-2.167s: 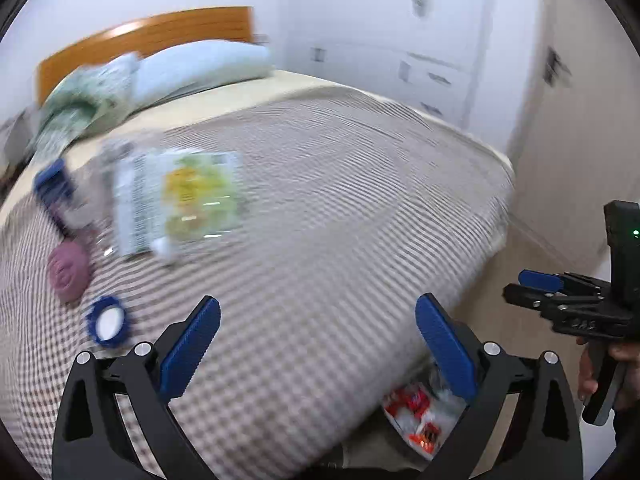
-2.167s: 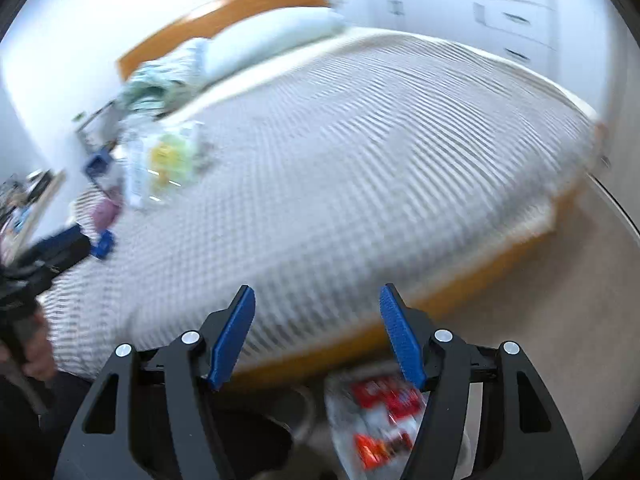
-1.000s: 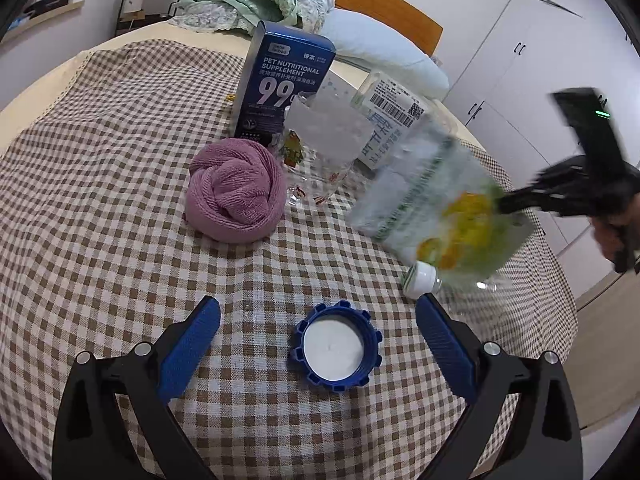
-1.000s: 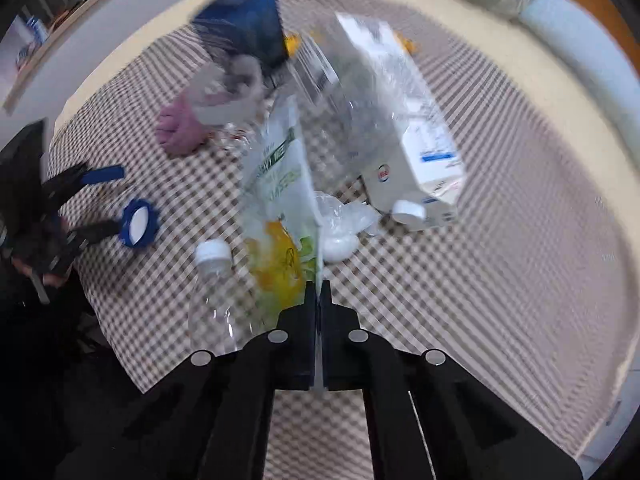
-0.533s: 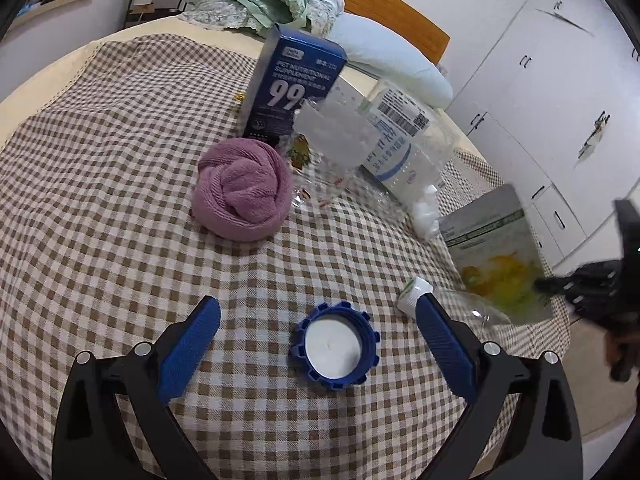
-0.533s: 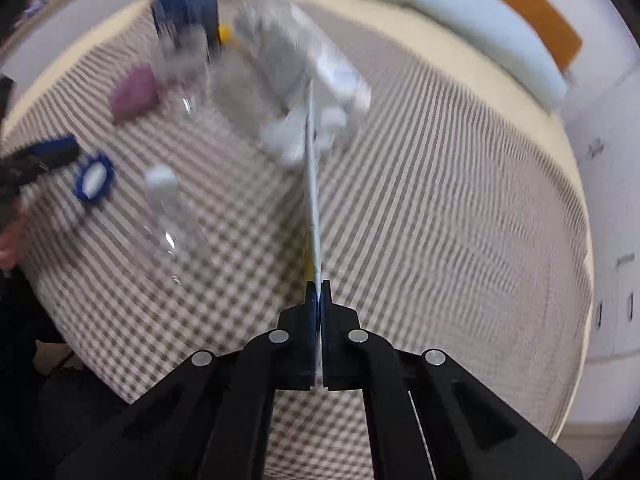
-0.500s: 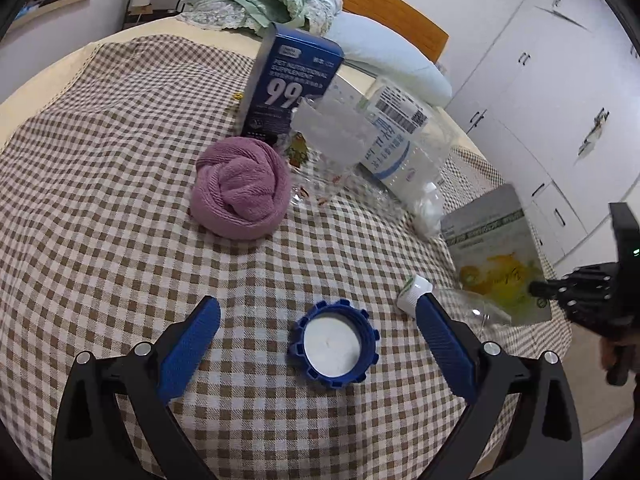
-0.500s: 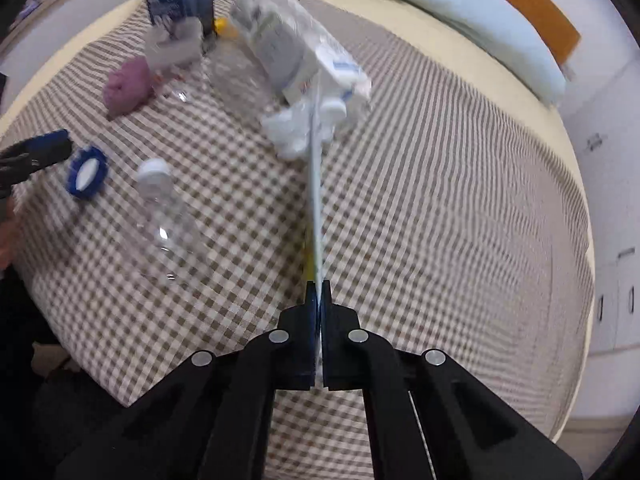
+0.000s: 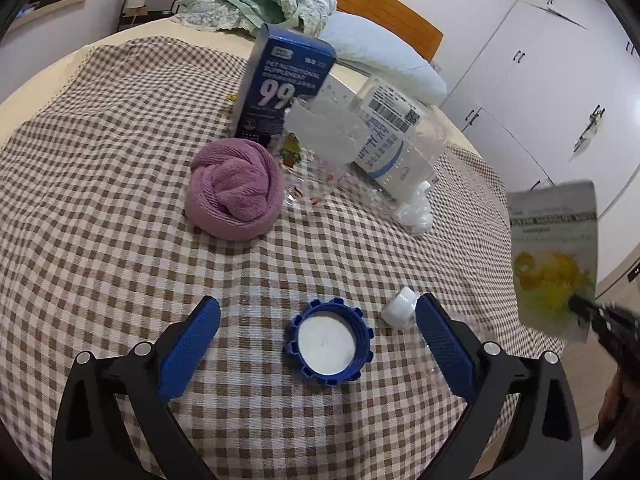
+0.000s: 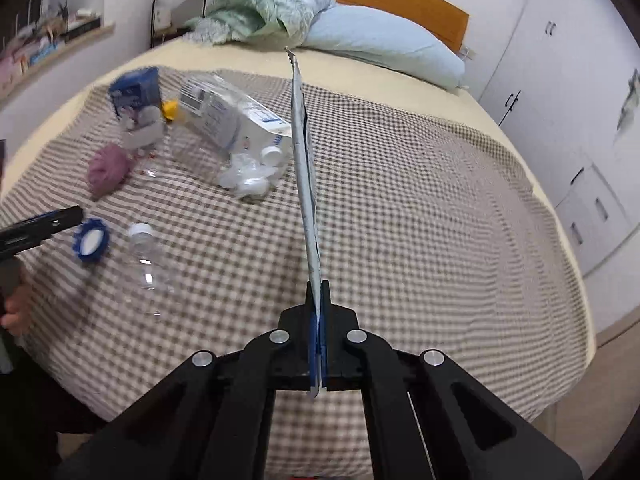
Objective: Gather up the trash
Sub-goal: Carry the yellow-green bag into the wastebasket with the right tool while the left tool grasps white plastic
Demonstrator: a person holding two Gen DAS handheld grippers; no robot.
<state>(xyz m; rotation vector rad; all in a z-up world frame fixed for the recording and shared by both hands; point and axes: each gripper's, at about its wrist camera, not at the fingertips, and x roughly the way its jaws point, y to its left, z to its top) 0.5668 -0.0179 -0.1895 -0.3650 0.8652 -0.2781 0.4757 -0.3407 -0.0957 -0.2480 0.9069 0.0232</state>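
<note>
The right gripper [image 10: 319, 304] is clamped tight on the bottom edge of a flat snack pouch [image 9: 554, 256], which stands upright off the bed's checked blanket [image 9: 100, 200]. The left gripper [image 9: 316, 320] hangs wide open and empty over the blanket, straddling a blue lid [image 9: 329, 342]. Beyond the lid lies a purple towel [image 9: 234, 188], and a clear bottle [image 10: 146, 264] lies just beside the lid.

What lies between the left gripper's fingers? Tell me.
A blue jar lid lies white inside up on the checked cloth, with a white bottle cap by the right-hand finger; left wrist view.
</note>
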